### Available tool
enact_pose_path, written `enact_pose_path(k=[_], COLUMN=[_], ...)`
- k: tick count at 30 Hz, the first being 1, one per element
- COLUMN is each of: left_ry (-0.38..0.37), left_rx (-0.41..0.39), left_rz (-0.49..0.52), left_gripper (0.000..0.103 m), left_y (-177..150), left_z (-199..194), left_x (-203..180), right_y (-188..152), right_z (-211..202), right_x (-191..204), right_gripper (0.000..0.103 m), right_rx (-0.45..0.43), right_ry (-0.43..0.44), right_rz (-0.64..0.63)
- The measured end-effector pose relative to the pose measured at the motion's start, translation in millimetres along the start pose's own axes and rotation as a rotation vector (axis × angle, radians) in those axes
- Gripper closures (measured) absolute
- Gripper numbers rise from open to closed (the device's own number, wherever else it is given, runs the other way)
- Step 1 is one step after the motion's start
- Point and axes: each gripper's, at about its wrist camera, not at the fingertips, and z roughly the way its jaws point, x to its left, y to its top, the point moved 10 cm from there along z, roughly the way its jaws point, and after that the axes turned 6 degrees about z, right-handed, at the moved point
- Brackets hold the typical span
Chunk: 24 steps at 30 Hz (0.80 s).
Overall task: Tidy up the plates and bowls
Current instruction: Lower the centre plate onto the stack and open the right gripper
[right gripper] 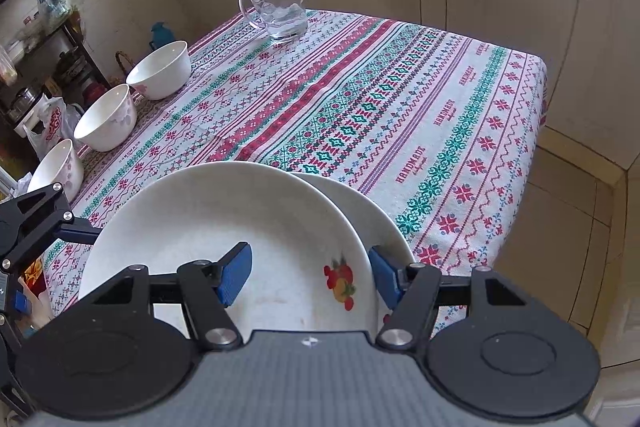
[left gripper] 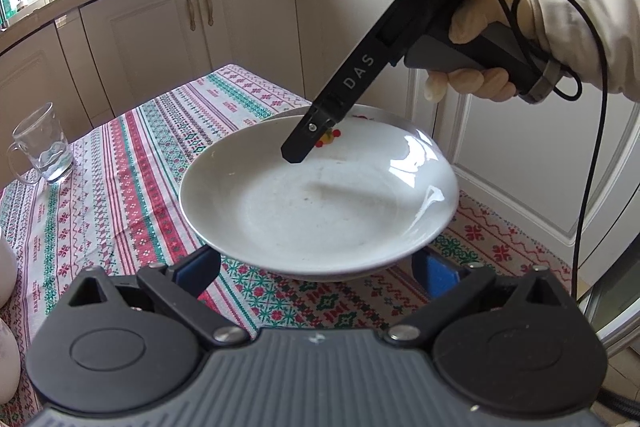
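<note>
The right hand-held gripper [right gripper: 310, 277] is straddling the near rim of the top plate [right gripper: 224, 227]. One blue pad is sitting inside the dish and the other outside it, and they are standing apart rather than pinching, so the jaws are released. This looks like lining up a rim grip for stacking. A gloved hand [left gripper: 480, 47] is angling the tool steeply downward.

The left hand-held gripper [left gripper: 318, 271] is also spread wide and is gripping nothing. Its pads are lying low under the opposite rim, probably steadying the plate.

The top plate is lying off-centre over a second plate [right gripper: 372, 215] on the cloth-covered worktop [right gripper: 400, 87]. Three bowls [right gripper: 160, 69] are waiting along the far edge, beside a glass mug [right gripper: 280, 7].
</note>
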Motion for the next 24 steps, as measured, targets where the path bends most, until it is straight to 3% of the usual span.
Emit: enact_pose_path(k=[24], left_ry=[-0.031], left_rx=[-0.001], left_rz=[0.006], left_gripper=[0.001], left_y=[0.5], left_z=[-0.4], left_x=[0.5], right_y=[-7.8], right_z=[-3.0], right_x=[5.9], right_gripper=[0.029], right_rx=[0.062], right_ry=[-0.111], right_rz=[-0.085])
